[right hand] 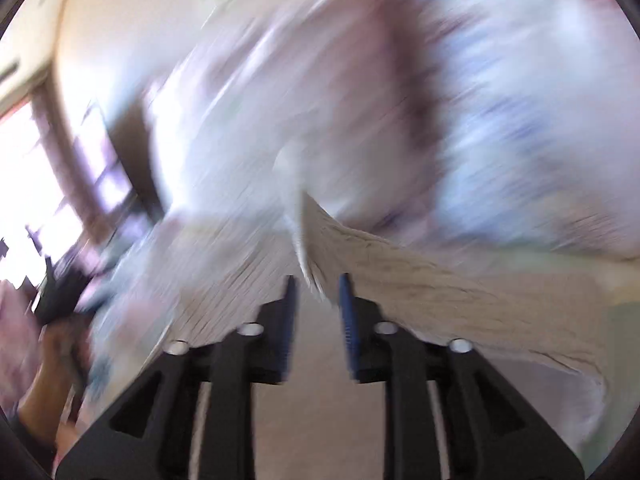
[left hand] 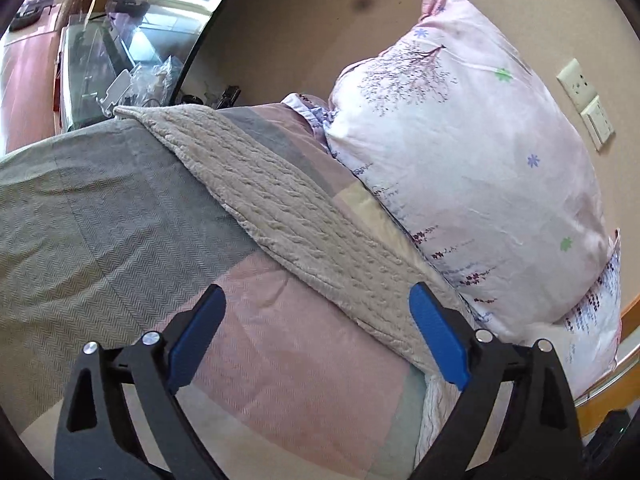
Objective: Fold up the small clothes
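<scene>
Both grippers differed: my right gripper (right hand: pixel 318 284) pinched the beige knit garment's (left hand: pixel 304 236) near edge, while my left gripper (left hand: pixel 316 312) hung spread, the garment's long axis running ahead-right.

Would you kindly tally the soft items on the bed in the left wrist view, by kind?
Floral pillows: 2, one large pink and one beneath it
Beige knit garment: 1
Patchwork bedspread: 1
Total: 4

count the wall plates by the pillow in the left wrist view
2. One cream socket plate sits higher on the wall right of the floral pillow; a switch plate sits just below it. Others may be hidden behind the pillow.
</scene>
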`<action>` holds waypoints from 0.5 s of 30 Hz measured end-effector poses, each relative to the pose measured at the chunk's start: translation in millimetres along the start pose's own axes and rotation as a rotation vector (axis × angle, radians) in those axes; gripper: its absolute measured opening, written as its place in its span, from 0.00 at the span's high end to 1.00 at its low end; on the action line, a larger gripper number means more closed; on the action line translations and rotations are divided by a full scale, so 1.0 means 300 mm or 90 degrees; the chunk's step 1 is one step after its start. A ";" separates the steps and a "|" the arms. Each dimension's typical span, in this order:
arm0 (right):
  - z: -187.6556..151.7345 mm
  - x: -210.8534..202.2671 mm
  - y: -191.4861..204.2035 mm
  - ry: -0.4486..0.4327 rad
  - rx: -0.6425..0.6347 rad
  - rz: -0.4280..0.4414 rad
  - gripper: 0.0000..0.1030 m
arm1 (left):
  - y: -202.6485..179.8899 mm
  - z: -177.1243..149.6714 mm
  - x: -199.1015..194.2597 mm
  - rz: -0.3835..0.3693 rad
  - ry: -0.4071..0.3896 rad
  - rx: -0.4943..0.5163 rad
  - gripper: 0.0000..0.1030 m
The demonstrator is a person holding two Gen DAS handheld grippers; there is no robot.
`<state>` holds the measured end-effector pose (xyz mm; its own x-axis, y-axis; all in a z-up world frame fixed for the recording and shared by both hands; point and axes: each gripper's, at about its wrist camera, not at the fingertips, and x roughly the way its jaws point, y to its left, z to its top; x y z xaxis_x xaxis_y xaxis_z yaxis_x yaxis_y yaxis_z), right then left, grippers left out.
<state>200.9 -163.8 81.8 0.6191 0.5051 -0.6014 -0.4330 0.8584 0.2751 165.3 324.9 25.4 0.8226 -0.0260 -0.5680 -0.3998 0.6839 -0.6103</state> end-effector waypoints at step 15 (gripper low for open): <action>-0.114 -0.258 -0.373 -0.068 0.169 -0.132 0.24 | 0.284 0.291 0.146 0.014 -0.005 -0.243 0.67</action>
<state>179.1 -302.1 71.8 0.7470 0.3121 -0.5870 -0.1137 0.9299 0.3497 202.6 445.7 -3.4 0.8152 -0.0076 -0.5792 -0.5372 0.3641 -0.7608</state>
